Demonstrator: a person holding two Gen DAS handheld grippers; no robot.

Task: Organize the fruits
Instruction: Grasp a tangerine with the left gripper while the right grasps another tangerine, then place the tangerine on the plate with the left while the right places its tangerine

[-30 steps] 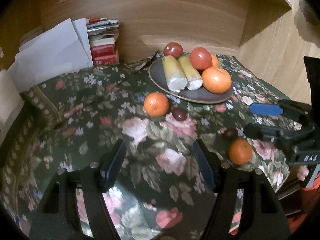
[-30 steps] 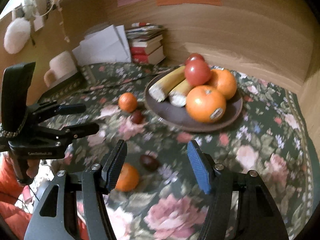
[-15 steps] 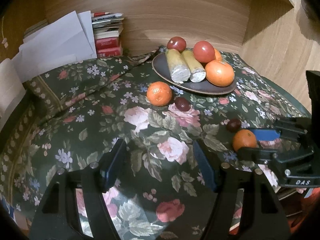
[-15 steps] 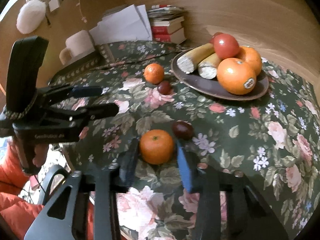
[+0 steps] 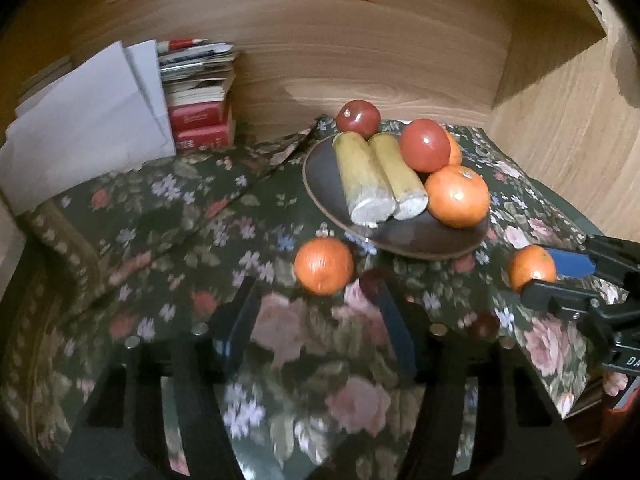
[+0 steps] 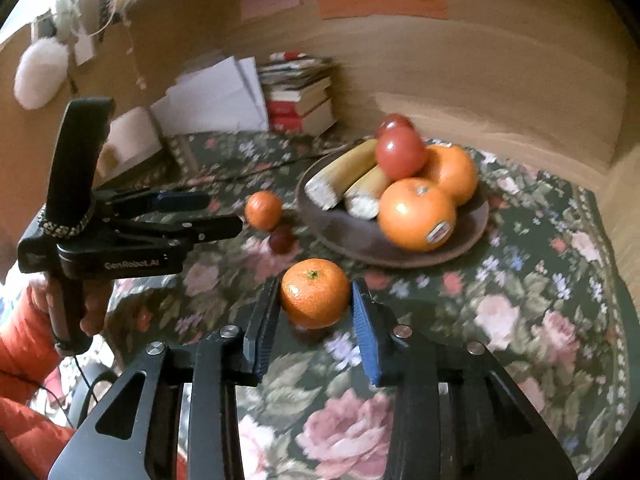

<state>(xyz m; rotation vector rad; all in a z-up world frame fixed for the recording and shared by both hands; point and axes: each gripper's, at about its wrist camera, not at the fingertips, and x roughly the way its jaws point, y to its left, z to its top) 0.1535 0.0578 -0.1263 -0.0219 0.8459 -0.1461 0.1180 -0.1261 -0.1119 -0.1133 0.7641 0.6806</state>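
My right gripper (image 6: pixel 315 286) is shut on a small mandarin (image 6: pixel 315 292) and holds it just above the floral cloth, over a dark round fruit (image 6: pixel 306 332). In the left wrist view that gripper (image 5: pixel 548 278) and its mandarin (image 5: pixel 532 268) hang right of the brown plate (image 5: pixel 400 240). My left gripper (image 5: pixel 316 320) has its jaws closing with nothing between them. A second mandarin (image 5: pixel 324 266) lies just past its fingertips, a dark fruit (image 5: pixel 372 280) beside it. The plate (image 6: pixel 348 236) carries two yellow-green cut pieces, two red fruits and two oranges.
A stack of books (image 5: pixel 200 112) and white papers (image 5: pixel 88 128) lean on the wooden back wall. A cream mug (image 6: pixel 128 144) stands at the left. A hand in an orange sleeve (image 6: pixel 24 320) holds the left gripper (image 6: pixel 222 212). Another dark fruit (image 5: pixel 484 326) lies near the cloth's right edge.
The right gripper closed on the near mandarin and lifted it off the cloth. The left gripper moved toward the other mandarin and its jaws narrowed.
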